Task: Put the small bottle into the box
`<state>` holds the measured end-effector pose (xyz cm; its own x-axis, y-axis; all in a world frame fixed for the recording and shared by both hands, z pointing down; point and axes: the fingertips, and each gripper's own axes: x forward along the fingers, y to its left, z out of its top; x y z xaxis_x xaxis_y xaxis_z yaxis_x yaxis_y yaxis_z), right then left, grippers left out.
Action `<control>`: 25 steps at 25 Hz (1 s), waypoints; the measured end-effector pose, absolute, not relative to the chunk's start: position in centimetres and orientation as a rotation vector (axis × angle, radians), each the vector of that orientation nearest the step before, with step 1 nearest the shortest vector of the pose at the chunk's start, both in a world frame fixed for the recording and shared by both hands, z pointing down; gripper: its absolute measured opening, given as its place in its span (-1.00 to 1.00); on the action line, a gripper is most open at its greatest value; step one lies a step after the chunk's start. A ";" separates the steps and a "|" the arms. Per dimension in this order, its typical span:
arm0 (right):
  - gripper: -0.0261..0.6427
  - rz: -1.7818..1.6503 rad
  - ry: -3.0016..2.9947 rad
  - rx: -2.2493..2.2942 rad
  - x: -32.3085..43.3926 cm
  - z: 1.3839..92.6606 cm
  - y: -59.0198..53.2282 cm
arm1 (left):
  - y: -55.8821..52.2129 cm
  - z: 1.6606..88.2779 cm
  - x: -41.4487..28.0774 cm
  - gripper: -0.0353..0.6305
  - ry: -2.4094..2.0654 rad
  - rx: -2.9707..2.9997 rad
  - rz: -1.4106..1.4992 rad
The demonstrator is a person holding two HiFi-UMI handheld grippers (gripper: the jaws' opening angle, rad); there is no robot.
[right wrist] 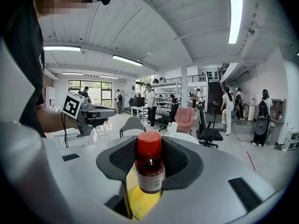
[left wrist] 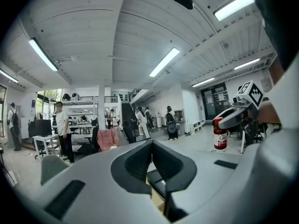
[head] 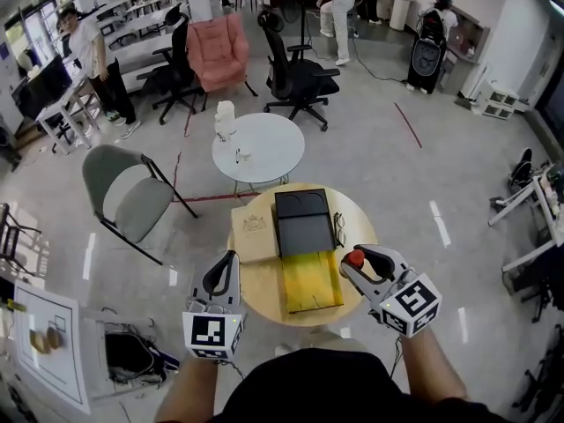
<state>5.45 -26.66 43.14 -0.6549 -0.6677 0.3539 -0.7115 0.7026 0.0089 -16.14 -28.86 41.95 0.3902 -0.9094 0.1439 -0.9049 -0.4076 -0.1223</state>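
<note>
The small brown bottle (right wrist: 150,171) with a red cap stands upright between the jaws of my right gripper (right wrist: 149,149), which is shut on it. In the head view this gripper (head: 357,261) holds the bottle (head: 354,258) at the right edge of the open box (head: 310,280), whose inside is yellow and whose black lid (head: 302,223) is folded back. The yellow box floor (right wrist: 140,202) shows below the bottle. My left gripper (head: 222,276) hovers left of the box, over the round wooden table (head: 264,293). Its jaws (left wrist: 151,146) are shut on nothing.
A beige flat box (head: 254,233) lies left of the black lid, and glasses (head: 339,229) lie to its right. Beyond stand a white round table (head: 258,146), a grey folding chair (head: 128,192), a black office chair (head: 300,73) and a pink armchair (head: 218,51). People stand far off.
</note>
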 end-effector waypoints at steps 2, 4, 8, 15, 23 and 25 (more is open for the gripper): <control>-0.43 0.208 -2.576 1.080 5.5 43.8 -27.1 | -29.2 42.3 -16.1 -0.84 1.702 -2.600 -0.306; -0.43 0.234 -2.565 1.080 5.6 44.7 -27.6 | -29.6 42.6 -16.0 -0.84 1.707 -2.601 -0.314; -0.43 0.281 -2.534 1.069 5.6 46.9 -28.6 | -30.4 42.8 -15.8 -0.84 1.711 -2.605 -0.324; -0.43 0.346 -2.478 1.007 5.1 51.1 -29.6 | -31.5 43.5 -16.1 -0.84 1.734 -2.596 -0.343; -0.43 0.422 -2.423 0.944 4.7 55.3 -30.4 | -32.5 44.1 -16.7 -0.84 1.766 -2.587 -0.365; -0.43 0.444 -2.409 0.935 4.8 56.3 -30.5 | -32.7 44.3 -16.8 -0.84 1.772 -2.587 -0.369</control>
<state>4.79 -30.52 56.30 -0.6304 -0.5281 0.5690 -0.6961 0.7089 -0.1132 -16.80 -32.68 44.27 0.3429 -0.9177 0.2005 -0.9214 -0.3701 -0.1183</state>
